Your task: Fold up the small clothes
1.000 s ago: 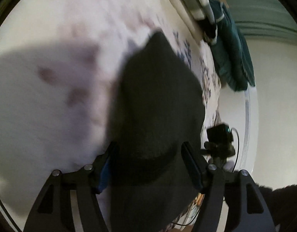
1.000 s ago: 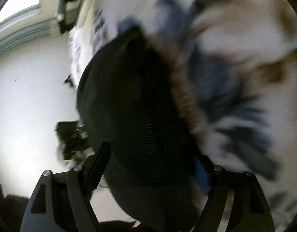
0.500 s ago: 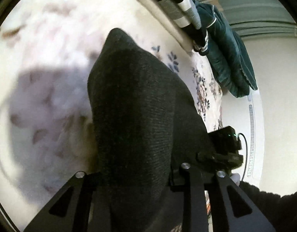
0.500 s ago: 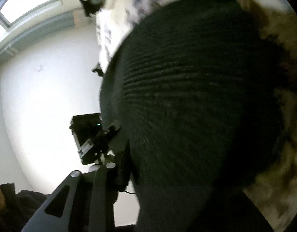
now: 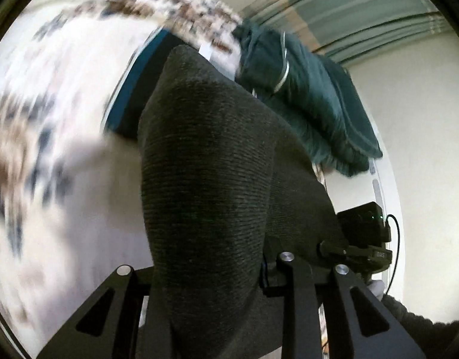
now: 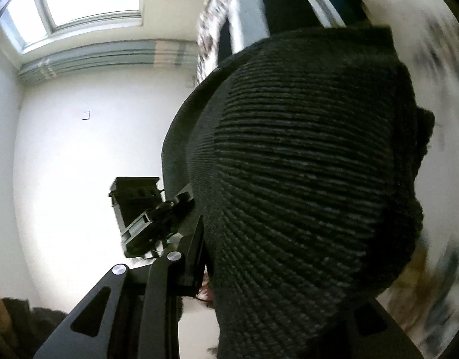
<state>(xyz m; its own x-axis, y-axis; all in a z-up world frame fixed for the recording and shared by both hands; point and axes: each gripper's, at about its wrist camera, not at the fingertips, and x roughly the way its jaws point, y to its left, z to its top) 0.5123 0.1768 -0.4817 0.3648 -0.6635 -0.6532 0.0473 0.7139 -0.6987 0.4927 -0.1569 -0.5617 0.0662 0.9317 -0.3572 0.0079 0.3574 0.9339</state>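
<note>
A dark knitted garment [image 5: 205,179] hangs lifted between both grippers above a floral bedsheet [image 5: 50,119]. My left gripper [image 5: 208,272] is shut on one edge of it; the fabric fills the middle of the left wrist view and hides the fingertips. My right gripper [image 6: 277,275] is shut on the other edge of the garment [image 6: 304,164], which covers most of the right wrist view and hides the right finger. Each view shows the other gripper's camera just past the cloth.
A dark teal garment [image 5: 313,98] and a folded striped piece [image 5: 139,83] lie on the bed beyond the knit. A white wall [image 6: 79,149] and a window [image 6: 79,3] are behind. The bedsheet is motion-blurred.
Both grippers closed on the knitted garment and lifted it off the bed, tilting upward. The garment now hangs between them and the far bed edge and wall have come into view.
</note>
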